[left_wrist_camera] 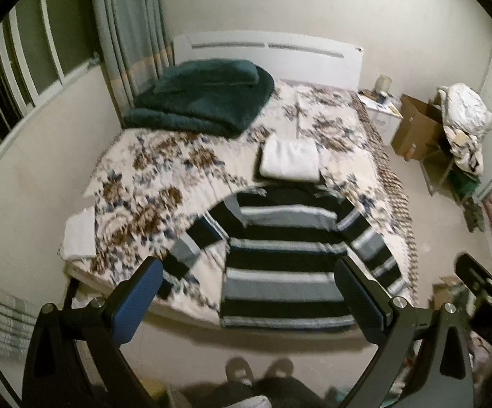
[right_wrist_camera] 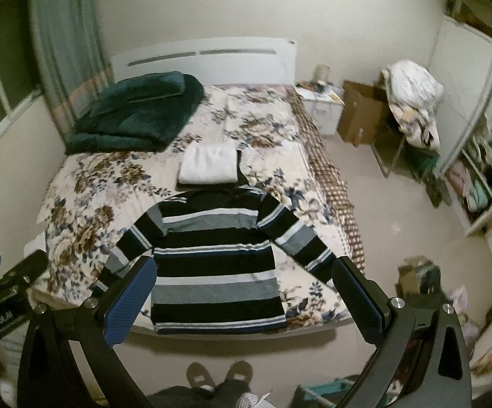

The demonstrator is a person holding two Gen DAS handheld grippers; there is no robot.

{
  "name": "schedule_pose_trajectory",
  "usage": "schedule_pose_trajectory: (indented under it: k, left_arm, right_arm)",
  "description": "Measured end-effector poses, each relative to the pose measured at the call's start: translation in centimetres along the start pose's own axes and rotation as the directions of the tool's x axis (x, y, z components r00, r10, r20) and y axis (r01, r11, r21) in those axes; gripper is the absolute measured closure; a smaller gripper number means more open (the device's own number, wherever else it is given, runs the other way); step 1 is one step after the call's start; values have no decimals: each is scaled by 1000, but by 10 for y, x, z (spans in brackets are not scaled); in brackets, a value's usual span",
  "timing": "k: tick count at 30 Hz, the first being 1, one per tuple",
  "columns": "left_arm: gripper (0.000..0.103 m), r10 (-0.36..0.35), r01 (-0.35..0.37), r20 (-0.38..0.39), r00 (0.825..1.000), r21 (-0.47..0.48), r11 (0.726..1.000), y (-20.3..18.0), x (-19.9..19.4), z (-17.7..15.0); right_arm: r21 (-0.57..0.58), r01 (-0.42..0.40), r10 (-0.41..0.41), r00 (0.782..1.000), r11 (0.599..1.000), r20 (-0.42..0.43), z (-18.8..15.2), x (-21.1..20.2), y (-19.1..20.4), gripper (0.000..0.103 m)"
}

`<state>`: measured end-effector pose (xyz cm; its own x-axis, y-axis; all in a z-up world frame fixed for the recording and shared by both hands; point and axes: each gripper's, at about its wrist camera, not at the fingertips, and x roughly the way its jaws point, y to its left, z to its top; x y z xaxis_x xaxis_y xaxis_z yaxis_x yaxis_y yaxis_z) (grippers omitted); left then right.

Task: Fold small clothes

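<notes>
Your striped sweater [right_wrist_camera: 215, 268] lies flat and face-down-or-up — you cannot tell which from here — at the foot of the bed [right_wrist_camera: 86, 204], hem toward you at 6 o'clock, collar at 12, both sleeves angled out toward 4 and 8 o'clock. Both tools hang above it and apart from it: the left tool [left_wrist_camera: 246, 292] is spread wide with nothing between its pads, and the right tool [right_wrist_camera: 246, 289] is spread just as wide, holding nothing. The likeliest slip from here is at the hem, which sits right on the mattress edge; pinch too little knit there, or drag toward yourself, and the body could slide off toward the floor near your feet [right_wrist_camera: 218, 374]. The sleeve at 4 o'clock runs close to the side of the bed, so a loose sweep may tip its cuff over. Grabbing the floral bedcover along with the knit is another risk, since the fabric lies flush on it. Just beyond the collar at 12 o'clock sits a folded white cloth [right_wrist_camera: 208, 165], touching or nearly touching the sweater — fold upward carelessly and you may nudge it or bury it. As for containers: an open cardboard box [right_wrist_camera: 358, 115] stands on the floor at about 2 o'clock beside the nightstand, its contents hidden; shelves [right_wrist_camera: 477, 170] at 3 o'clock hold folded, pale clothes, too blurred to name.
</notes>
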<state>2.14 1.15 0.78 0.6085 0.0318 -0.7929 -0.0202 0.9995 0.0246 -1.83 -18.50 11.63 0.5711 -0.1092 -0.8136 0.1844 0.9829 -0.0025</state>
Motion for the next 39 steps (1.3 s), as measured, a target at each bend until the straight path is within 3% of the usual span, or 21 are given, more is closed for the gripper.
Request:
schedule_pose_trajectory:
  k: [6,10,16,19,24,30,31,33,35,39]
  left_arm:
    - [0,75,-76,44,996,33,997,-7,90,1]
    - [0,107,-105,-39,993,63,993,-25,177,-2]
    - [0,179,-167,-145,973,91,982,-65,300,-12]
    - [0,223,-206,-201,954,106,973,-86,366,-23]
    - [0,244,-230,-315,917,80,970,-110,467,-57]
    - [0,287,-276,-409,866,87,957,-128,551,-92]
    - [0,284,-274,-416,864,85,958,-132,563,-94]
    - [0,290,-276,-422,859,94,956,-136,578,-99]
    - [0,294,-274,-423,857,109,955,-139,592,-103]
    - [0,304,-277,-418,856,126,953,-144,610,-106]
  right_arm:
    - [196,90,-67,990,977,-123,-10,100,-42,0]
    - [363,174,-87,966,915,-244,-32,189,-105,0]
    - [547,284,-81,927,787,-365,-86,337,-219,0]
    - [615,317,-36,905,722,-424,-114,414,-272,5]
    - [731,365,38,882,577,-470,-167,536,-354,6]
    - [798,471,52,849,376,-526,-230,611,-419,9]
    - [805,482,47,848,347,-528,-238,618,-427,9]
    - [831,463,37,867,309,-497,-250,633,-440,11]
    - [842,444,25,881,306,-473,-254,647,-446,13]
    - [802,481,-79,870,354,-487,-251,668,-444,16]
